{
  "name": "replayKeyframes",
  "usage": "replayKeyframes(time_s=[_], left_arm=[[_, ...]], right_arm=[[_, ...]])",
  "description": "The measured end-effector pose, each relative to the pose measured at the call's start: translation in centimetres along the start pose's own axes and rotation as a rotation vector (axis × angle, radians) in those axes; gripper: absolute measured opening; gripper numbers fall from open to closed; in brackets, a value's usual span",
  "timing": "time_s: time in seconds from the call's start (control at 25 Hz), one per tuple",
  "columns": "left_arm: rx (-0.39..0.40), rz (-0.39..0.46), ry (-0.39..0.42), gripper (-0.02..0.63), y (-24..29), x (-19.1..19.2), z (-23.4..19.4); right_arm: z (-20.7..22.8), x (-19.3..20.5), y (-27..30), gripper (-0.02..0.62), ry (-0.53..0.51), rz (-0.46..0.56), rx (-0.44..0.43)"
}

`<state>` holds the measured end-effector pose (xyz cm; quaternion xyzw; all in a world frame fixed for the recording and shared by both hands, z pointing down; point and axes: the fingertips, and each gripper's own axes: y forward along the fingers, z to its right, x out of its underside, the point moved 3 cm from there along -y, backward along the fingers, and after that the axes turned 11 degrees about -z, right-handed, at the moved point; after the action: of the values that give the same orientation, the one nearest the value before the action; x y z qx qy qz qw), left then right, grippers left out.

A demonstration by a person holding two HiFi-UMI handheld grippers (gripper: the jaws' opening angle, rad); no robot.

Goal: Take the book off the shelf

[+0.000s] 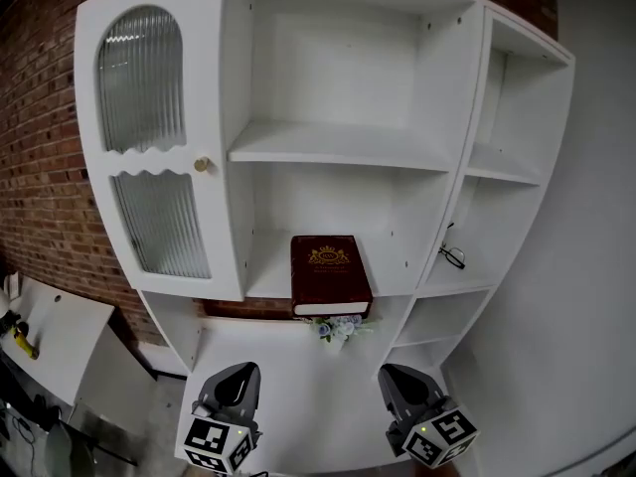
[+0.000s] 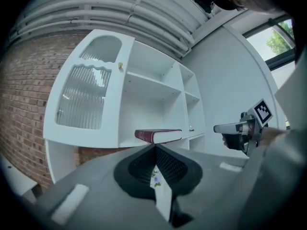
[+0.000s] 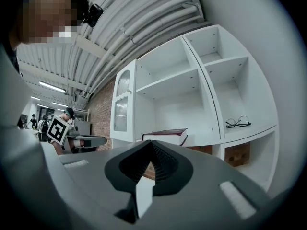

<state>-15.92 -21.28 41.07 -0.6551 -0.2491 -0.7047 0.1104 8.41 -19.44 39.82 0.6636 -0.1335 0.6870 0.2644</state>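
place: probably a lab or workshop hall | evidence: bare brick wall (image 1: 40,167), exposed ceiling pipes (image 3: 144,23), strip lights (image 3: 53,86) | furniture: white shelf unit (image 1: 338,147)

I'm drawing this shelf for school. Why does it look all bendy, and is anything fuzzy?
Head view: the wide lens bows the tall white shelf unit, though the dark red hardback book stays sharp. Left gripper view: black corners ring the picture, and the left gripper up close looks soft. Right gripper view: same round bulge; the right gripper is blurry too.
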Motion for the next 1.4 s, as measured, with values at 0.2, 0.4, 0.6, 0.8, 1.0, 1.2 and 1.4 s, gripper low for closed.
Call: replayKeyframes(time_s=[0.2,0.4,0.6,0.8,1.0,1.2,1.4], left_arm=[[0.039,0.017,-0.007,0.003,1.7,-0.8,-1.0],[0.035,0.043,-0.025,0.006,3.9,-2.0,-1.7],[0.029,0.003,-0.023,0.017,6.3,-3.2,-0.9],[-0.010,0.016,-0.045,0.021,8.5,-4.7,-0.7],[-0.013,-0.007,-0.047,0.029,10.4,-5.9,-0.5],[-0.017,-0.012,-0.030,0.043,12.4,-7.2,-0.9],[0.000,-0.060,-0.012,0.077,14.5,-7.1,-1.5]], right_arm=[[0.4,-0.3,0.8,0.023,0.101,0.013,-0.021],[2.6,-0.3,2.4,0.023,0.148,0.003,-0.036],[5.6,0.3,4.5,0.023,0.170,-0.027,-0.074],[7.7,-0.3,6.4,0.023,0.148,-0.038,-0.126],[8.9,-0.4,7.9,0.023,0.142,-0.048,-0.176],[9.5,-0.2,8.9,0.023,0.132,-0.052,-0.203],[9.9,0.0,9.5,0.023,0.134,-0.055,-0.214]])
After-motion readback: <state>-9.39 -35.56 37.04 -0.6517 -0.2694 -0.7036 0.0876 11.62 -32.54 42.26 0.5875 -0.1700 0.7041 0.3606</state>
